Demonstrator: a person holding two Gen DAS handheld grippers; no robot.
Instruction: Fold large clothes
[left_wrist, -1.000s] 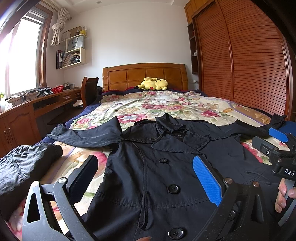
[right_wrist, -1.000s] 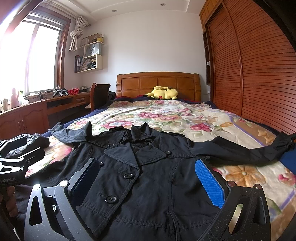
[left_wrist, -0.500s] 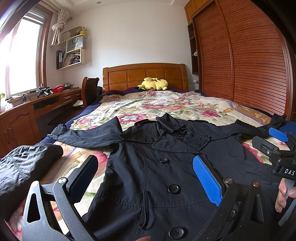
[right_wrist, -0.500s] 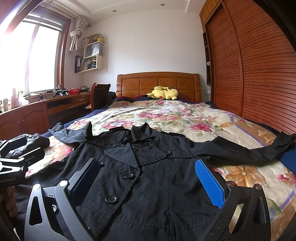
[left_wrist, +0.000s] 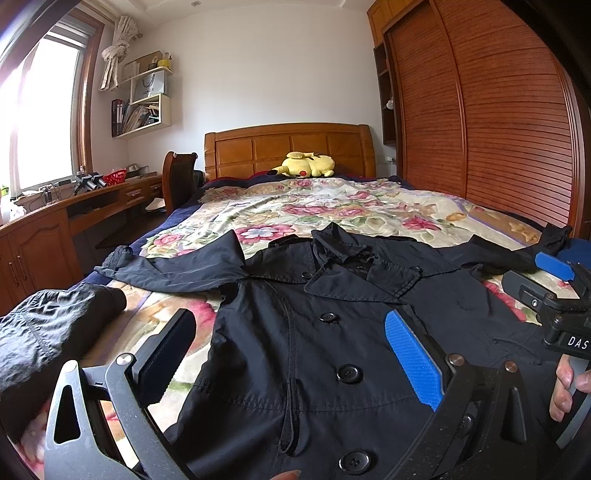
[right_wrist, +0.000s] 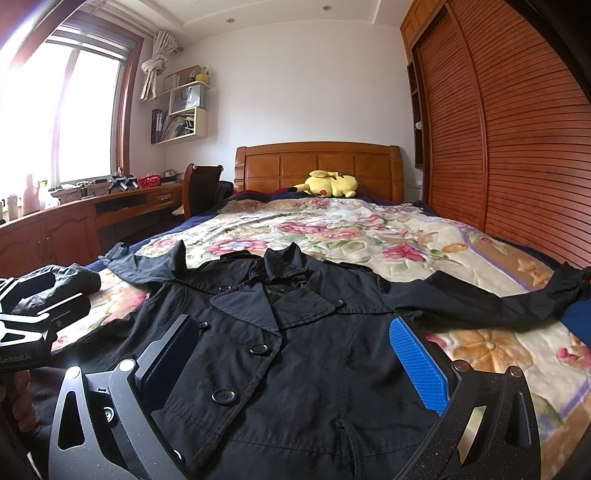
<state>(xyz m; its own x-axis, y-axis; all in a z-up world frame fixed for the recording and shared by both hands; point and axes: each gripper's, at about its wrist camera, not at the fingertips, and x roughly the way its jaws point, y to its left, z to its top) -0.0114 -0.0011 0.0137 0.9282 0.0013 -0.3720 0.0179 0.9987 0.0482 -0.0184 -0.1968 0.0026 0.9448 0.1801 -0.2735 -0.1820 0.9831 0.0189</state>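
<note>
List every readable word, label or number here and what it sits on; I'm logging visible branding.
"DAS", cut off by the frame edge: on the right gripper body.
"GenRobot.AI": on the left gripper body.
White shopping bag on the wall shelf: print too small to read.

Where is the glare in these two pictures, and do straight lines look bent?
Left wrist view: the window at the left edge is blown out to white, and the wardrobe doors bow strongly. Right wrist view: the same window glares wider, washing out the desk items; the black coat stays sharp.
</note>
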